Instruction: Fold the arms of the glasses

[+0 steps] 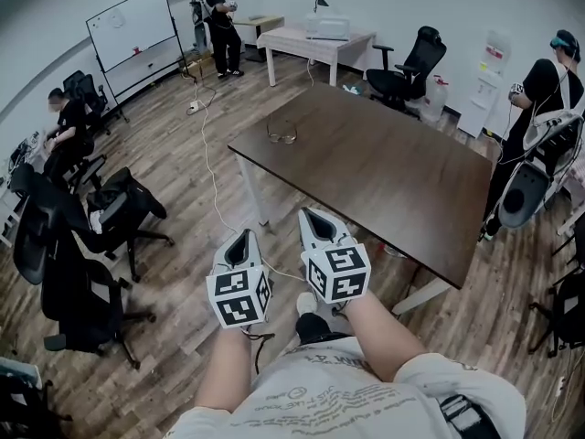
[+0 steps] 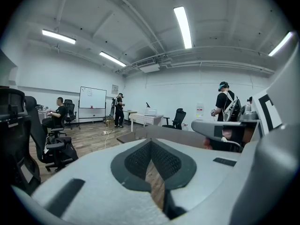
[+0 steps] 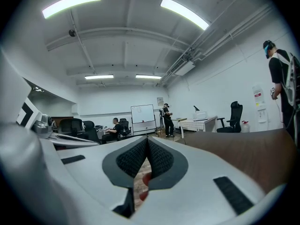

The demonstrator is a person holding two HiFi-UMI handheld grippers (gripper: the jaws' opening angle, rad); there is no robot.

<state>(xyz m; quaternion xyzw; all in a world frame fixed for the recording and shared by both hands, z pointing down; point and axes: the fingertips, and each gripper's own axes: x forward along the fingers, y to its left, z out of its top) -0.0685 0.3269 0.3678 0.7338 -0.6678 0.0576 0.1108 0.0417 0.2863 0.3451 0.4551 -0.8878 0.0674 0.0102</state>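
The person is holding the white left gripper [image 1: 243, 237] and the white right gripper [image 1: 316, 217] low in front of the body, side by side, near the closest edge of the dark brown rectangular table [image 1: 393, 181]. Only the head view is showing the thin-framed clear-lensed glasses [image 1: 281, 133]. They are lying near the table's far left corner, well apart from both grippers, and are too small to tell how their arms are sitting. The left gripper view is showing that gripper's jaws pressed together on nothing, with the wood-plank floor [image 2: 156, 187] peeking through the slit below. The right gripper view is showing its jaws likewise closed and empty, beside the tabletop.
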